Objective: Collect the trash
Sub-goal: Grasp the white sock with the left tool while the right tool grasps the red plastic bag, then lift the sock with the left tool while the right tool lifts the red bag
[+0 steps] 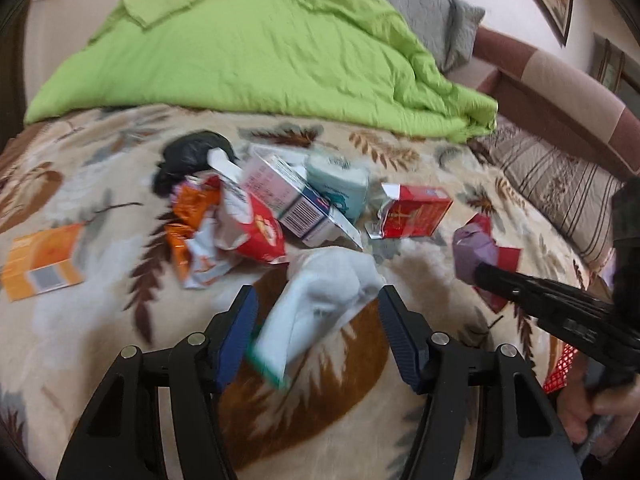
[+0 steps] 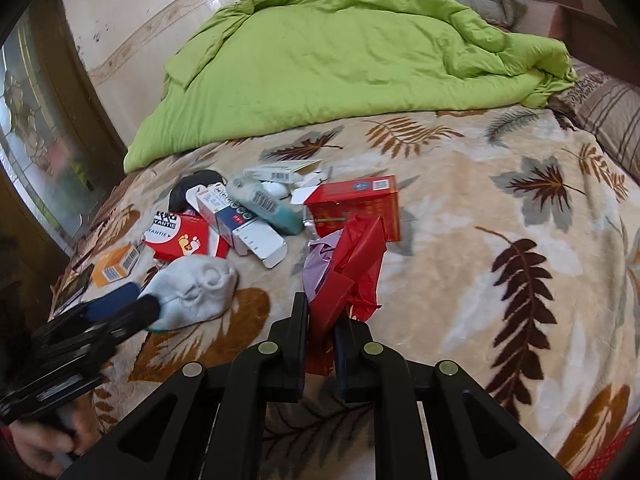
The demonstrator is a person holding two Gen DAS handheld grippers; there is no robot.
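On the leaf-patterned blanket (image 2: pixel 460 208), reading from your left, lies a flat orange card (image 1: pixel 42 262), then a black bag (image 1: pixel 192 156) behind crumpled orange wrappers (image 1: pixel 192 208) and a red pouch (image 1: pixel 256 232). These are light and limp, so you should pinch a fold rather than a flat face. Beside them sits a white carton (image 1: pixel 288 196) with its flap open, stiff but easily crushed; you would do best to take it across its narrow sides. A teal packet (image 1: pixel 340 188) leans behind it. In front of this cluster, your left gripper (image 1: pixel 316 320) stands with its jaws spread wide on either side of a pale crumpled bag (image 1: pixel 324 300); the left wrist view is blurred and does not show whether the pads touch it. The bag looks soft and nearly weightless, likely to slip, so you should close on its bunched middle. Further right rests a torn red box (image 1: pixel 416 212), rigid at its corners. At the far right, your right gripper (image 2: pixel 322 320) is clamped tight on a red wrapper (image 2: pixel 352 264) bunched with a lilac scrap (image 2: pixel 318 264), lifted clear of the red box just behind. The green quilt (image 2: pixel 340 60) lies beyond all the rubbish.
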